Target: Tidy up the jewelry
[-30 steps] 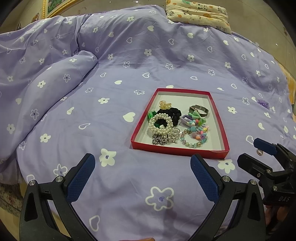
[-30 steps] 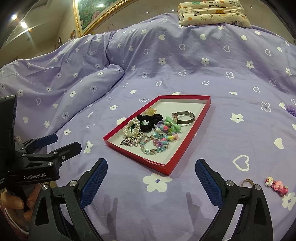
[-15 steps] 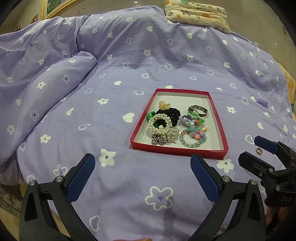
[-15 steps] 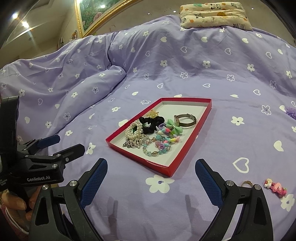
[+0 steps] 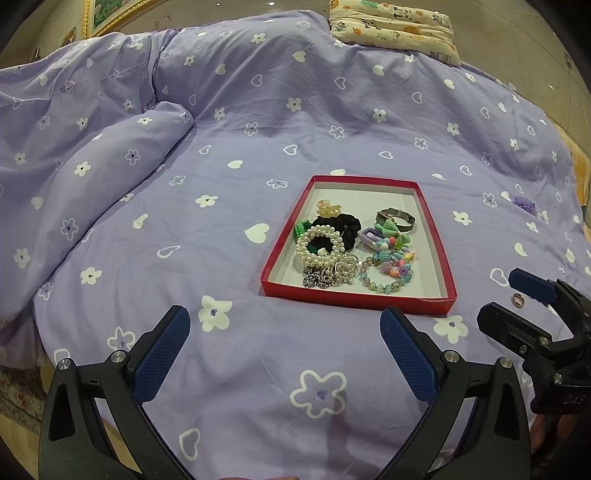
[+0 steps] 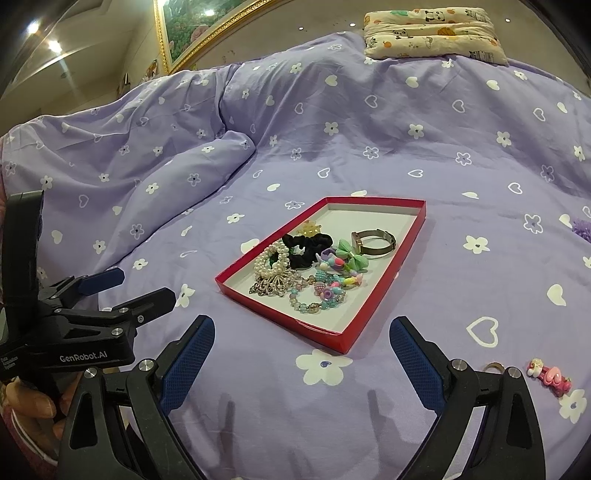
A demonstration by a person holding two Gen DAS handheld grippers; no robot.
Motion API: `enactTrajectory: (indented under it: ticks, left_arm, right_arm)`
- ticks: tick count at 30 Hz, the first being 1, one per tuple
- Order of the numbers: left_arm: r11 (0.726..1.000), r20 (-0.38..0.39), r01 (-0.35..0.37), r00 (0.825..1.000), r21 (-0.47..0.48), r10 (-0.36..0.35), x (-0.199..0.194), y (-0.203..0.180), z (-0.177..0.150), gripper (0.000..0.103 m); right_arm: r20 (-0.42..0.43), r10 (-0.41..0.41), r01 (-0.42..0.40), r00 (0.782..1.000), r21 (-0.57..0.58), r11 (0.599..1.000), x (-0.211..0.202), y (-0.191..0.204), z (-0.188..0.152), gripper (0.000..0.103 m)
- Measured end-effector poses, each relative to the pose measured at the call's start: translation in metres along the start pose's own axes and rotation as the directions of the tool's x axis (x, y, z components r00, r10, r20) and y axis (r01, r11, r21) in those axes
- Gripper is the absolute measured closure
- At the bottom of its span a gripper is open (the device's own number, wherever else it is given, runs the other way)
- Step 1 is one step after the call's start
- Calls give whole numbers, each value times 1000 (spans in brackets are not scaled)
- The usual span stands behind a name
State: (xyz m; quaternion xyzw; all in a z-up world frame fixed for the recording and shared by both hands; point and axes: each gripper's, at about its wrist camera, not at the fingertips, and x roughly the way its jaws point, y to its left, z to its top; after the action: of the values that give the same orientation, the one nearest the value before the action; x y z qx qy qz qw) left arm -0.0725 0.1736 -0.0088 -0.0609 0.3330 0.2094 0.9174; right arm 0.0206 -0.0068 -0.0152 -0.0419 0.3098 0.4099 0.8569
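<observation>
A red-rimmed tray (image 5: 280, 254) (image 6: 388, 280) lies on the purple bedspread and holds a pearl bracelet (image 5: 319, 247), a black scrunchie (image 5: 341, 225), a metal bangle (image 5: 397, 218), bead bracelets (image 5: 388, 273) and a silver chain (image 5: 328, 275). A small ring (image 5: 518, 301) (image 6: 493, 367), a pink hair clip (image 6: 550, 376) and a purple scrunchie (image 5: 524, 203) (image 6: 583, 227) lie on the bed right of the tray. My left gripper (image 5: 284, 343) is open and empty in front of the tray. My right gripper (image 6: 301, 350) is open and empty, just left of the ring.
A patterned pillow (image 5: 395, 22) (image 6: 432, 33) lies at the far end of the bed. The duvet is bunched into a fold (image 5: 110, 158) at the left. A gilt picture frame (image 6: 192, 33) hangs on the wall behind.
Both grippers have drawn slightly back and up, so the tray sits a little farther off. Nothing has been taken hold of.
</observation>
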Motion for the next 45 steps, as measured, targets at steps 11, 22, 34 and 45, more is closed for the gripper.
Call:
enactTrajectory:
  ticks: [11,22,34,45]
  left_arm:
    - [1000,2,-10,1000,1,10,1,3,-1,0]
    - [1000,4,-11,1000,5,11,2,4,-1,0]
    - [1000,4,-8,1000,8,8,2,4,0,0]
    - [1000,4,-8,1000,9,8,2,3,1,0]
  right_arm:
    - [5,6,-6,1000,-3,1000,-2,3,1,6]
    - [6,6,-6,1000,-3,1000,-2,3,1,6]
    - [8,7,-7,1000,-4,1000,-2,2,2,6]
    - [7,8,-8,1000,-4,1000,-3,2,2,6]
